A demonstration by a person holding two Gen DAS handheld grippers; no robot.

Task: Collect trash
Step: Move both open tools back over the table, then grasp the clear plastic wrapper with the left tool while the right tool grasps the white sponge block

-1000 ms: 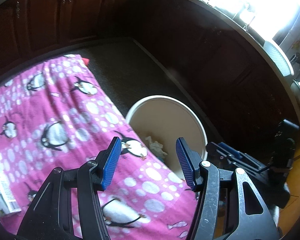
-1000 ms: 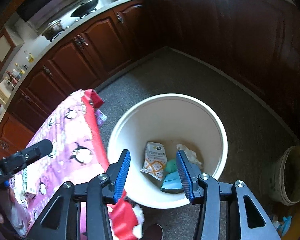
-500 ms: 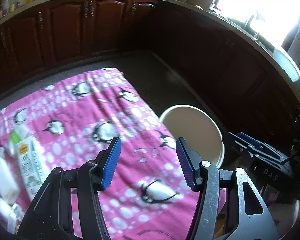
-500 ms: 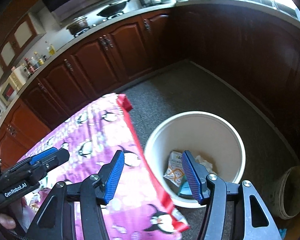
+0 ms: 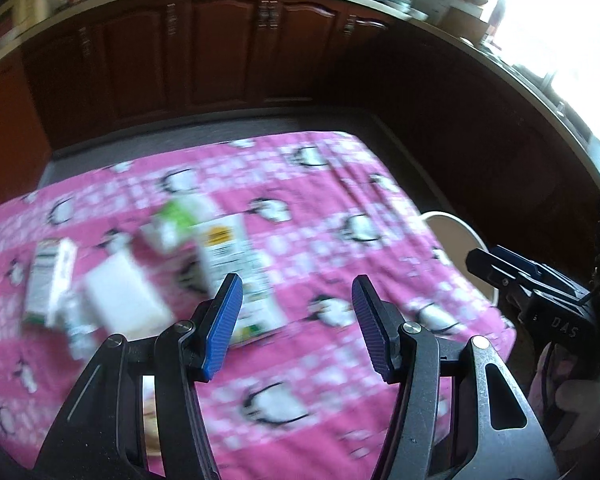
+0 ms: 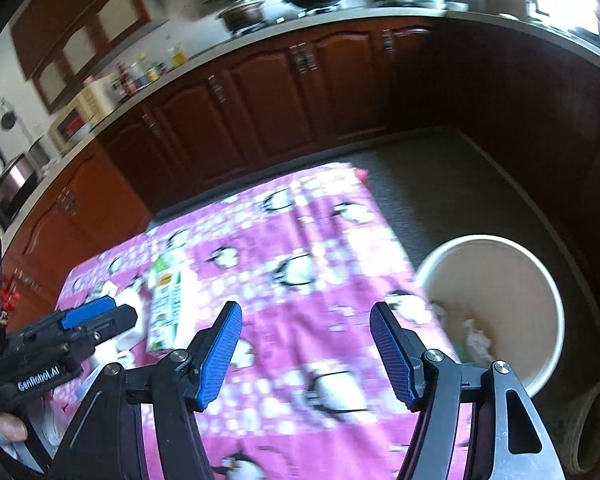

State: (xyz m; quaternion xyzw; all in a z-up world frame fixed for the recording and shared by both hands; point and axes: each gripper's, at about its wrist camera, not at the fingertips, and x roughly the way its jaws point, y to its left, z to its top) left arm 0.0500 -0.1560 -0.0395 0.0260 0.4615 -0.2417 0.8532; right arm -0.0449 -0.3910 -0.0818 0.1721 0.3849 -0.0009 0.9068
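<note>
Left wrist view has your left gripper (image 5: 296,320) hanging over the bench, which is draped in a pink penguin cloth (image 5: 324,184); its blue fingers (image 5: 223,324) stand partly apart with nothing between them. The trash lies on the cloth ahead and to the left, all of it smeared by motion blur: a white carton with a yellow label (image 5: 236,276) just beyond the left finger, a green-topped pack (image 5: 176,220) behind it, a plain white packet (image 5: 120,300) beside it, and a small green-and-white box (image 5: 50,280) furthest left. At the right edge of the bench the rim of the cream bucket (image 5: 456,228) peeks out, and your right gripper shows there as a dark body (image 5: 540,296)

From the right wrist view, your right gripper (image 6: 306,348) has just been opening its fingers (image 6: 392,356); they stand fairly wide and empty above the cloth. The bucket (image 6: 540,280) sits on the floor just beside the bench's right edge, with crumpled paper (image 6: 476,336) in its bottom. The carton (image 6: 166,304) lies to the left, near your left gripper (image 6: 80,324)
</note>
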